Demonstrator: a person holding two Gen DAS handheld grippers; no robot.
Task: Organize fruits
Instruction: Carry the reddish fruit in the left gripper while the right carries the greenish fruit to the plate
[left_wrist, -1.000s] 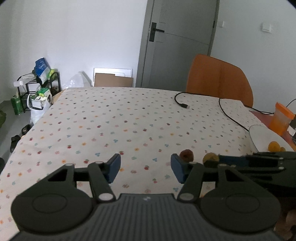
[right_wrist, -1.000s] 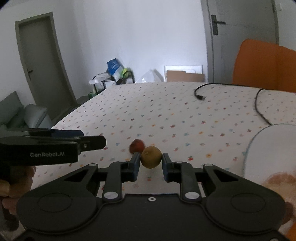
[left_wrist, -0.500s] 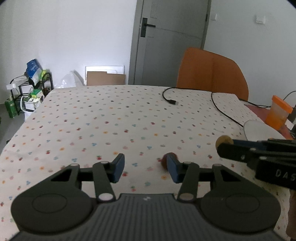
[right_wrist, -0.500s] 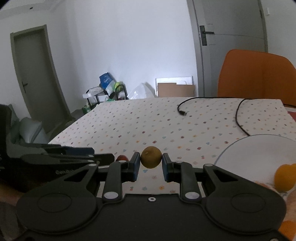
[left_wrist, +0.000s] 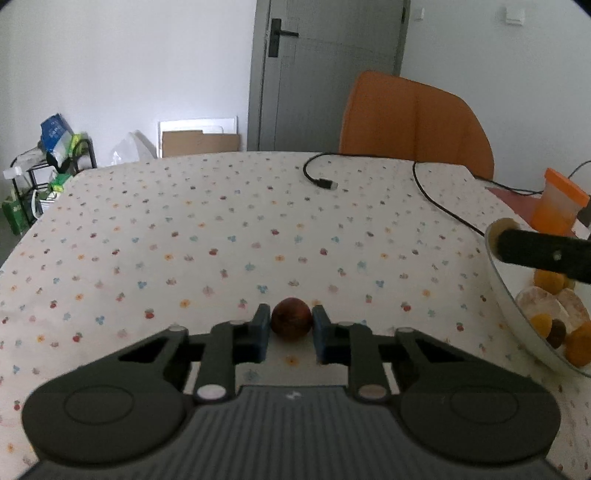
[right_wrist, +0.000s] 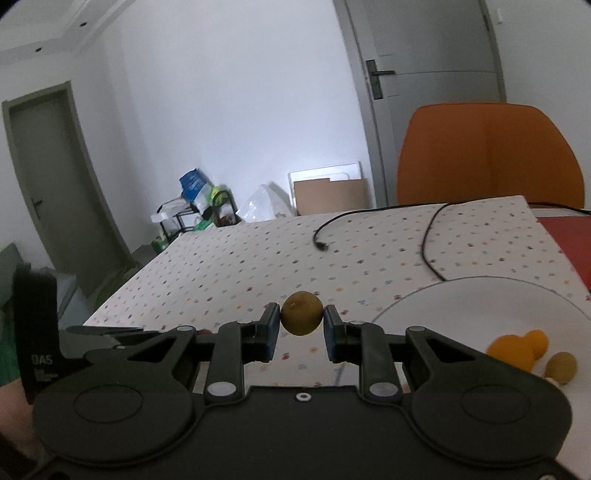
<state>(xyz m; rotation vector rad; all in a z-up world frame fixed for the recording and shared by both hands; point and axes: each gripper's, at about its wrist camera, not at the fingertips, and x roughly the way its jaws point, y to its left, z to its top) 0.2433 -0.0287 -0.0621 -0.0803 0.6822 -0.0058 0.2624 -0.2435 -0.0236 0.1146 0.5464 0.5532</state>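
Left tongs (left_wrist: 291, 328) sat low over the table (left_wrist: 221, 236), blue pads either side of a dark red fruit (left_wrist: 291, 322) resting on the dotted cloth. Pads looked to be touching it both sides, so prob. clamped on it, though the fisheye made contact hard to confirm. To the right of those tongs lay a white plate (left_wrist: 517, 317) w/ several orange and brownish fruits (left_wrist: 550, 282) in it; the other tool's dark finger crossed above its rim.

Right tongs (right_wrist: 302, 328) were clenched on a yellow-brown fruit (right_wrist: 301, 313), held up off the table between the pads. The plate (right_wrist: 461, 295) lay just right of & below these tongs, w/ two orange fruits (right_wrist: 515, 347) and an olive one (right_wrist: 561, 366) near its right side. Left of the tongs, the left tool's black body w/ "DAS" lettering (right_wrist: 40, 360) showed.

Beyond both tongs: a black cable (left_wrist: 369, 162) across the far table, an orange chair (left_wrist: 413, 122) behind it, an orange cup (left_wrist: 559, 203) far right.
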